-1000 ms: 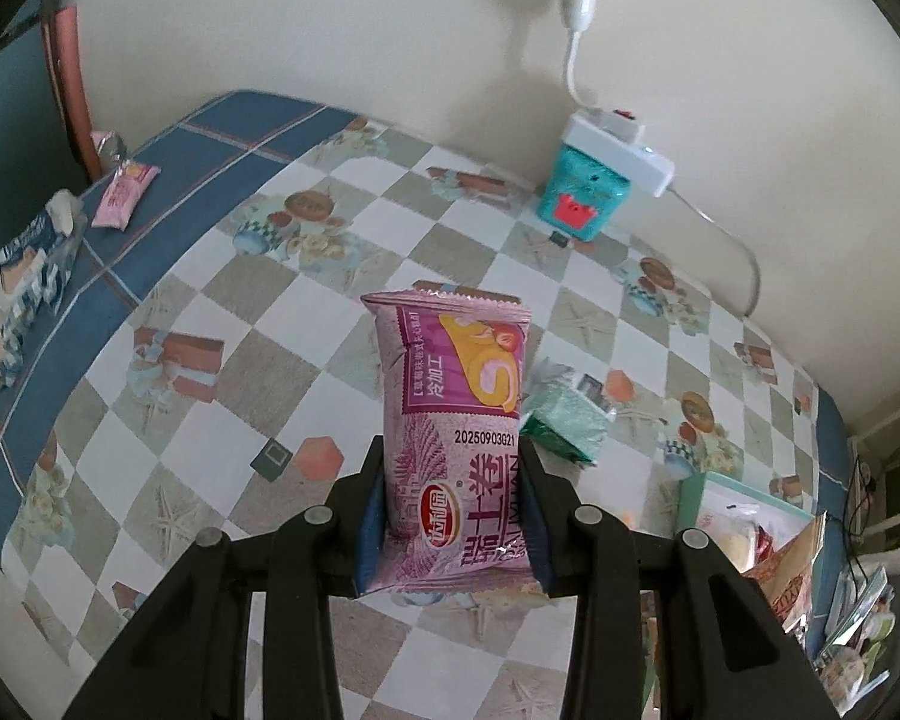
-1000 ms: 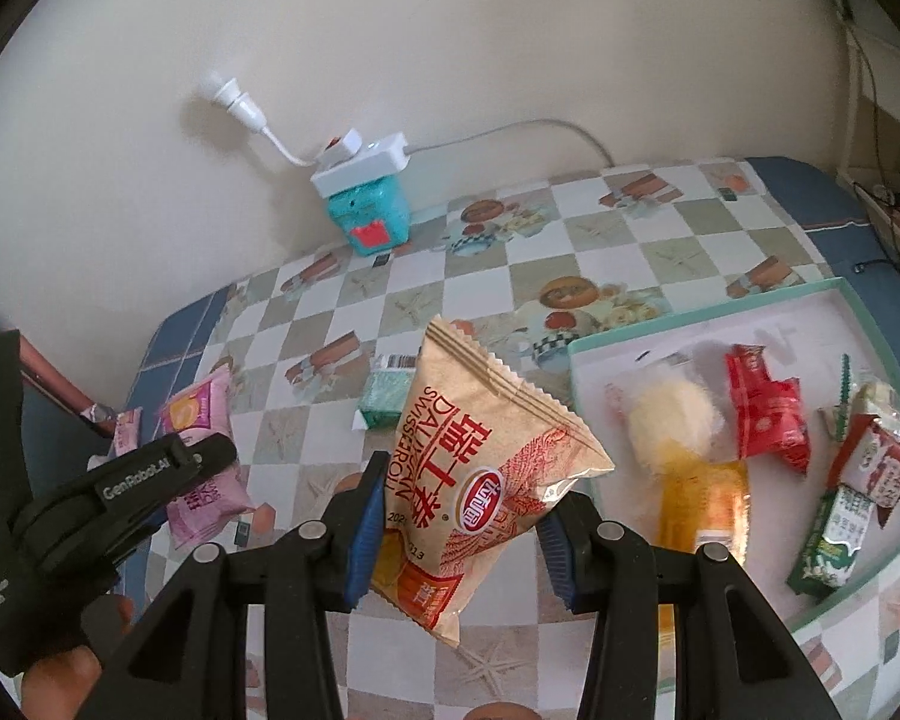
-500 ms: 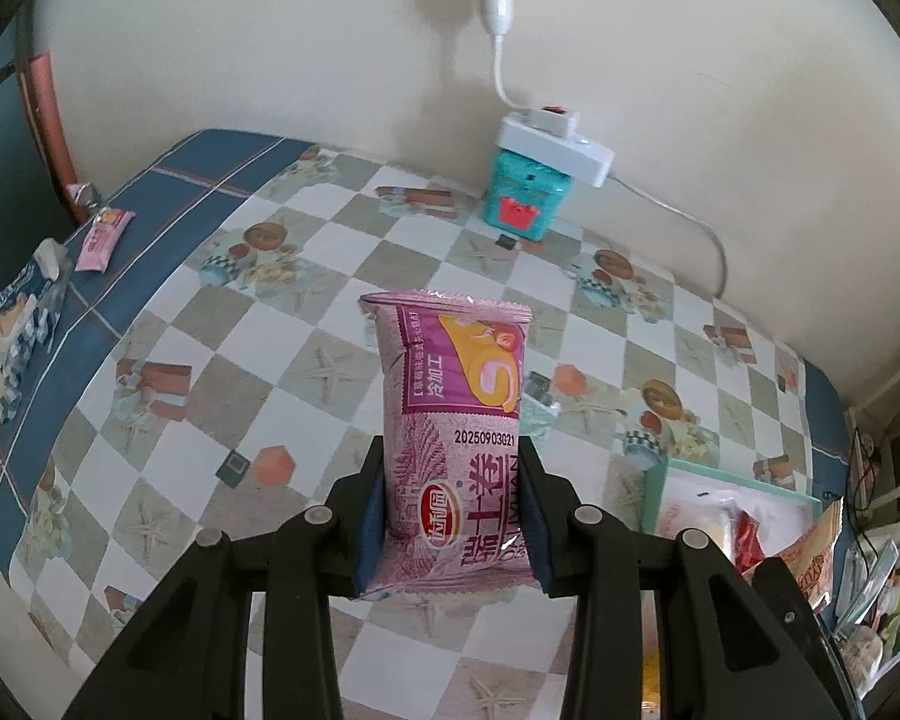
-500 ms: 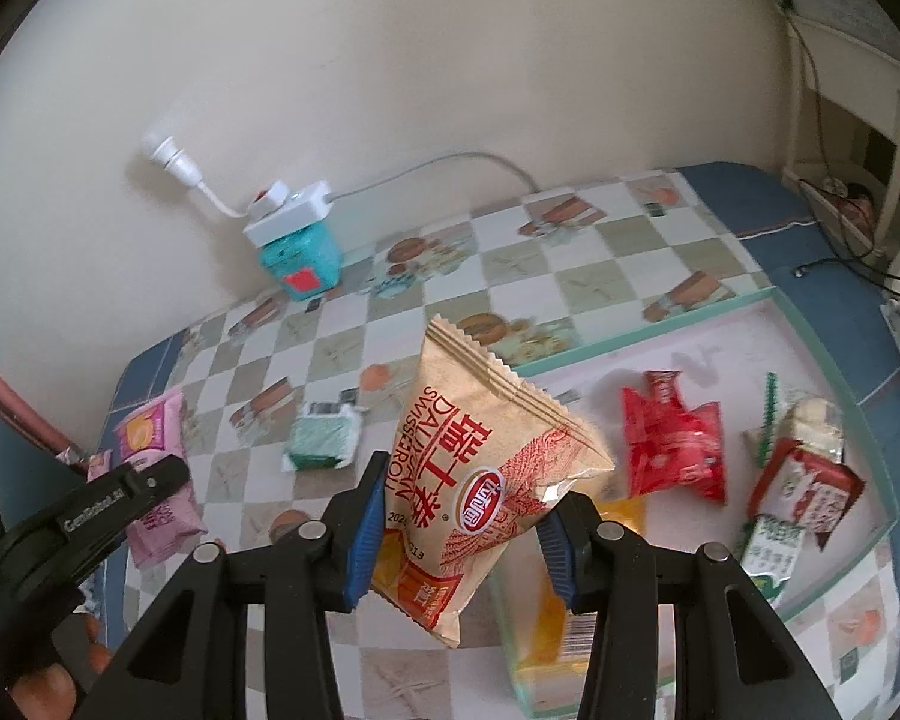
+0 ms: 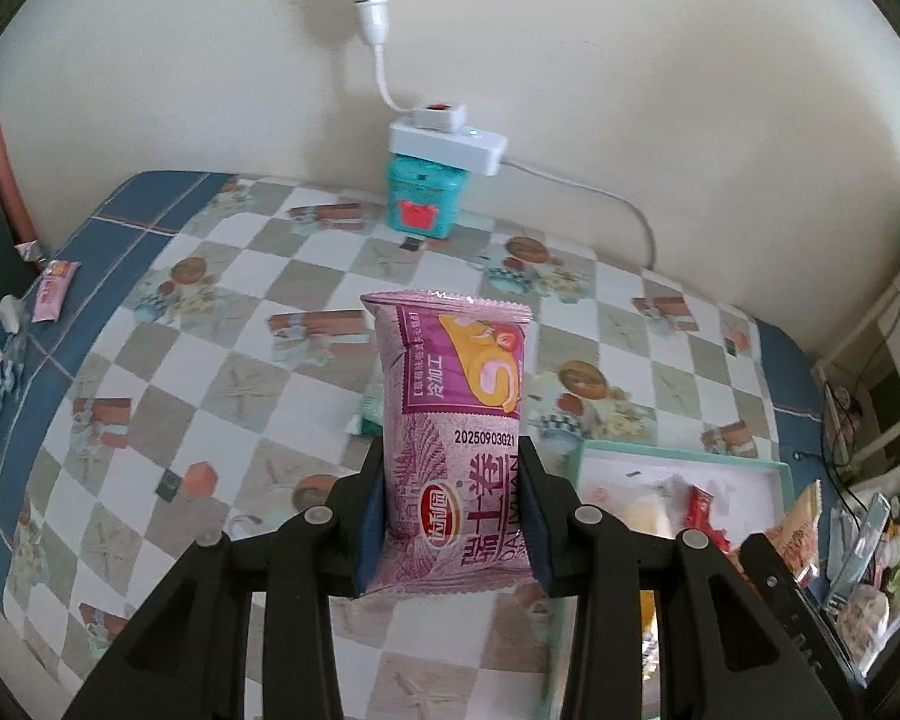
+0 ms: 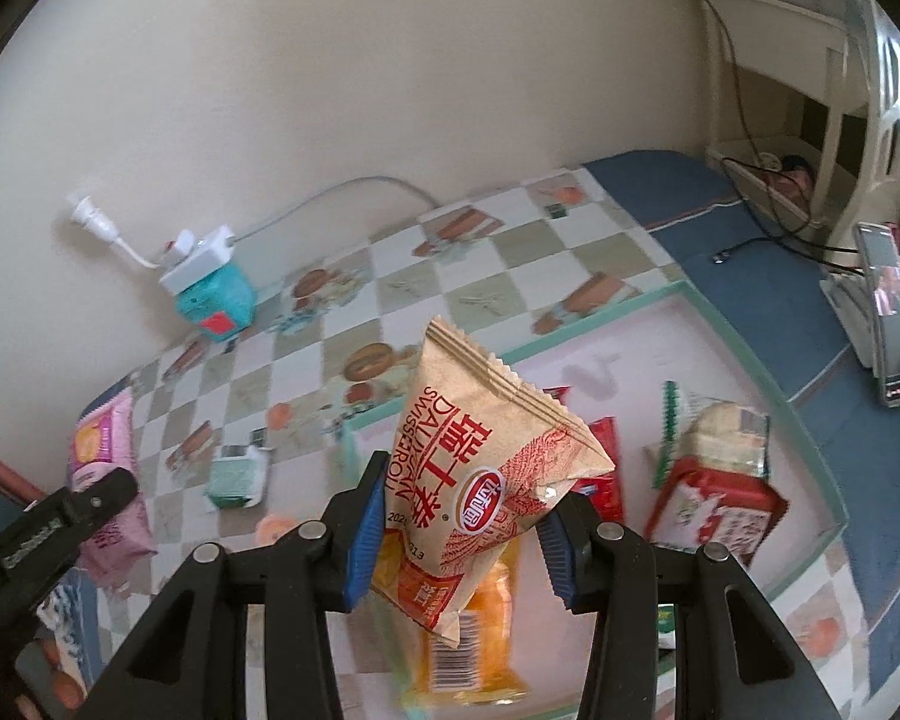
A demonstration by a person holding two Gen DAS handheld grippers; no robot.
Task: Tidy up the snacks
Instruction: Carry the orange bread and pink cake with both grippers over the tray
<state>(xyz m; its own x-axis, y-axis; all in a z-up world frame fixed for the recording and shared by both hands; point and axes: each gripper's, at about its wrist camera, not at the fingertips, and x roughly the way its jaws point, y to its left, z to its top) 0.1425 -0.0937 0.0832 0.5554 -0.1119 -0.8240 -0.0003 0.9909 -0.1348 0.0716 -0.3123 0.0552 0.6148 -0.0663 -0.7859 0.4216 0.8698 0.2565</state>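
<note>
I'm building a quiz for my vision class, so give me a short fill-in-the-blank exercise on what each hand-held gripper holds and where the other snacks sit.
1. The left hand-held gripper is shut on a ____ snack packet.
2. The right hand-held gripper is shut on a tan packet printed in ____.
3. The white power strip lies on top of a ____ box.
4. The red packets lie inside a shallow ____.

Missing words: purple; red; teal; tray
</note>
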